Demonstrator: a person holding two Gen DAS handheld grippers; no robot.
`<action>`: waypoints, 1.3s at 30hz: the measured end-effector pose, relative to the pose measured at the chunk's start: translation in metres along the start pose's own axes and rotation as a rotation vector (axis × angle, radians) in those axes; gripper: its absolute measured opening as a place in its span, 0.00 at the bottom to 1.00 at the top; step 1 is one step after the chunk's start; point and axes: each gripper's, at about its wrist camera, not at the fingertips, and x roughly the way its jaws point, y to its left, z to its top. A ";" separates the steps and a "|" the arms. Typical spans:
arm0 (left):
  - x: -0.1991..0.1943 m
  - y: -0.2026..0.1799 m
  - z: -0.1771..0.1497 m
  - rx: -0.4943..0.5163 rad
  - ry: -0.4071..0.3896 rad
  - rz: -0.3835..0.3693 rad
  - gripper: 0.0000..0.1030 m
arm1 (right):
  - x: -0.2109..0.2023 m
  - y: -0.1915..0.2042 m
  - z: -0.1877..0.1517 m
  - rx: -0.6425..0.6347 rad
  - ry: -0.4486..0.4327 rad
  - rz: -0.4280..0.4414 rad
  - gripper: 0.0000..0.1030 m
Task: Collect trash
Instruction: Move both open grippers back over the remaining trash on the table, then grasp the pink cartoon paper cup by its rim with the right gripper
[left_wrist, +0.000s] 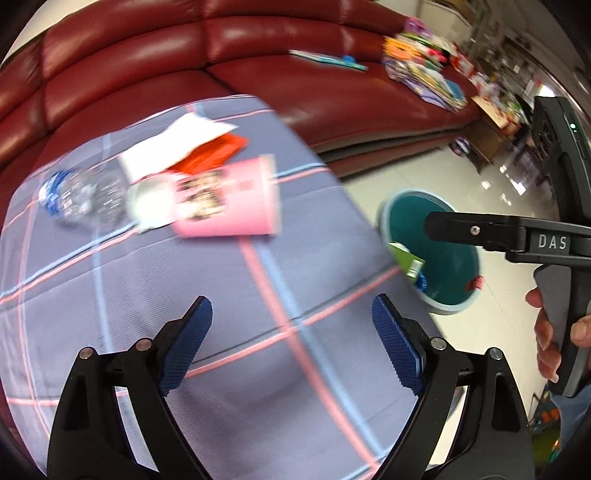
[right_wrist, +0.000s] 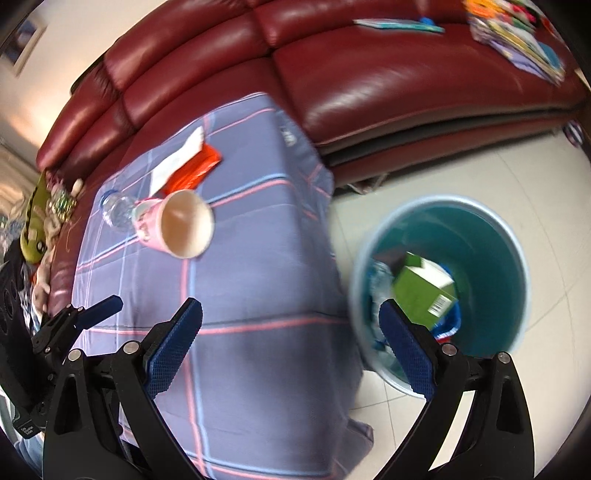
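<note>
Dark red leather sofa (right_wrist: 406, 85); glossy pale tiled floor (right_wrist: 517, 177); cream wall (right_wrist: 85, 33).

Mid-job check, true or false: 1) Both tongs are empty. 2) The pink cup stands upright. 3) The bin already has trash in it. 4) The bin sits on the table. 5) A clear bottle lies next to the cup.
1) True: left tongs and right tongs are open, nothing between them.
2) False: the pink cup lies on its side on the checked cloth.
3) True: a green carton lies in the bin.
4) False: it stands on the floor beside the table.
5) True: the clear bottle lies by the cup's base.
</note>
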 end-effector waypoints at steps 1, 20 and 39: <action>-0.002 0.009 -0.001 -0.014 -0.002 0.006 0.82 | 0.004 0.009 0.004 -0.017 0.005 0.003 0.94; -0.020 0.136 -0.012 -0.254 -0.042 0.078 0.82 | 0.067 0.108 0.038 -0.167 0.065 0.028 0.94; -0.014 0.182 -0.019 -0.328 -0.047 0.067 0.82 | 0.103 0.149 0.049 -0.223 0.069 -0.005 0.71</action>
